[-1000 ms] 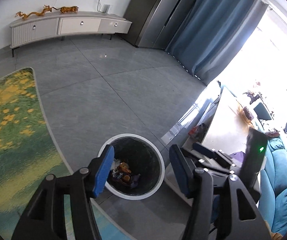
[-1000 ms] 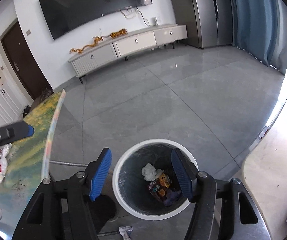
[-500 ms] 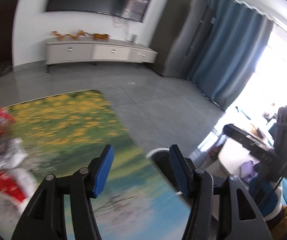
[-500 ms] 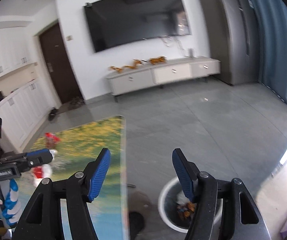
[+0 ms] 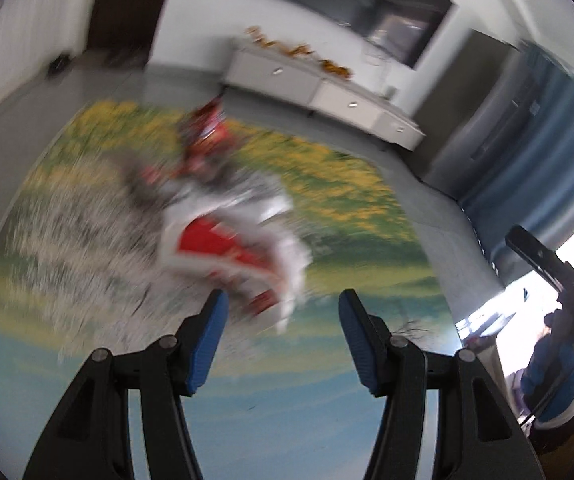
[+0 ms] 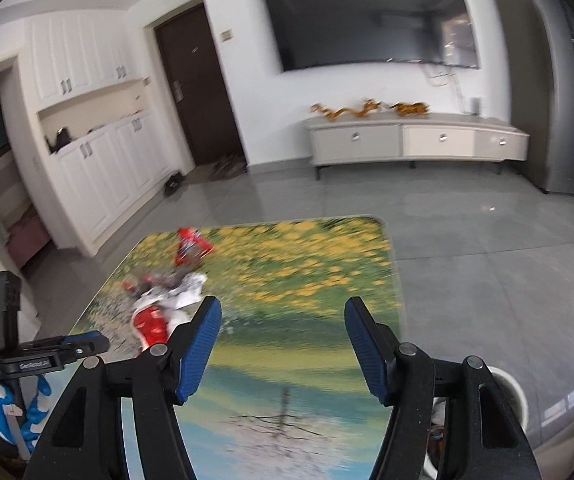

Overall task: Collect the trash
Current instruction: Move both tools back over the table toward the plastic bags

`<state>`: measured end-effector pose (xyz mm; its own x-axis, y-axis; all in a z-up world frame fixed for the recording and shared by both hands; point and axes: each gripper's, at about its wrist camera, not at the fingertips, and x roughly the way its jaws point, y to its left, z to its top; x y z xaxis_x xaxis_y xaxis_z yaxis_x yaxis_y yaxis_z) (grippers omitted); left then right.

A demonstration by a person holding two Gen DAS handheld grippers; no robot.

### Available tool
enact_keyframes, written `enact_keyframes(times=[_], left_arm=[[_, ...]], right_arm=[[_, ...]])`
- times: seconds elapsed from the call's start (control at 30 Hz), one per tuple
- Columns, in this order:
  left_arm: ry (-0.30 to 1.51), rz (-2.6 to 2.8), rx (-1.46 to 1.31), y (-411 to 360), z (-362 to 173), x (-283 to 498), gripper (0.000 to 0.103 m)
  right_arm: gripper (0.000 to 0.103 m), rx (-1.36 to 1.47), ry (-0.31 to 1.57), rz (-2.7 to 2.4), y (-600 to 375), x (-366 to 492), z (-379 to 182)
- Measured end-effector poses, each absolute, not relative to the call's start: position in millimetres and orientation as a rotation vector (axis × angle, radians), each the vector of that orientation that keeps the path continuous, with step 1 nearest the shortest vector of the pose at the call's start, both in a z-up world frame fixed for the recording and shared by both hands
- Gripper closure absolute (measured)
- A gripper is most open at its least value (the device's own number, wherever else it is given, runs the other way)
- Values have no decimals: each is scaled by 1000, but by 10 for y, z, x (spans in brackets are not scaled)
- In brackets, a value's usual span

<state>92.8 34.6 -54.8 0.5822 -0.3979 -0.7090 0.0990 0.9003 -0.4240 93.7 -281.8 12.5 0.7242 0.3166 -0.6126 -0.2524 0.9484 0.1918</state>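
Observation:
A pile of crumpled red and white wrappers (image 5: 231,236) lies on a flower-print surface (image 5: 87,300), blurred by motion in the left wrist view. My left gripper (image 5: 283,316) hovers open just in front of the pile, nothing between its blue pads. In the right wrist view the wrappers (image 6: 159,308) sit left of centre, with a separate red packet (image 6: 191,246) farther back. My right gripper (image 6: 281,324) is open and empty, to the right of the wrappers. The white-rimmed trash bin (image 6: 515,392) shows at the lower right, mostly hidden by the right gripper's finger.
The left gripper's body (image 6: 35,360) and a gloved hand (image 6: 11,408) appear at the left edge. A TV cabinet (image 6: 415,140), a wall TV (image 6: 371,16), a dark door (image 6: 199,96) and white cupboards (image 6: 103,168) line the far walls. Grey tiled floor (image 6: 487,260) lies to the right.
Both grippers have swung away from the trash bin to the left, over the flower-print surface. The wrapper pile has come into view in front of the left gripper. Both stayed open.

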Motion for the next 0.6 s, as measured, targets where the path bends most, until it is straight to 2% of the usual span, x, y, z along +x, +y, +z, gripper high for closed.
enact_keyframes(times=[0.53,0.6], left_arm=[[1076,-215,-708,497,-1122,1525,48],[1080,-211,-731,512,-1175,1600,52]], right_arm=[[41,31,843,474,-2203,1364,-502],[41,23,862,495,-2114,1427,-571]])
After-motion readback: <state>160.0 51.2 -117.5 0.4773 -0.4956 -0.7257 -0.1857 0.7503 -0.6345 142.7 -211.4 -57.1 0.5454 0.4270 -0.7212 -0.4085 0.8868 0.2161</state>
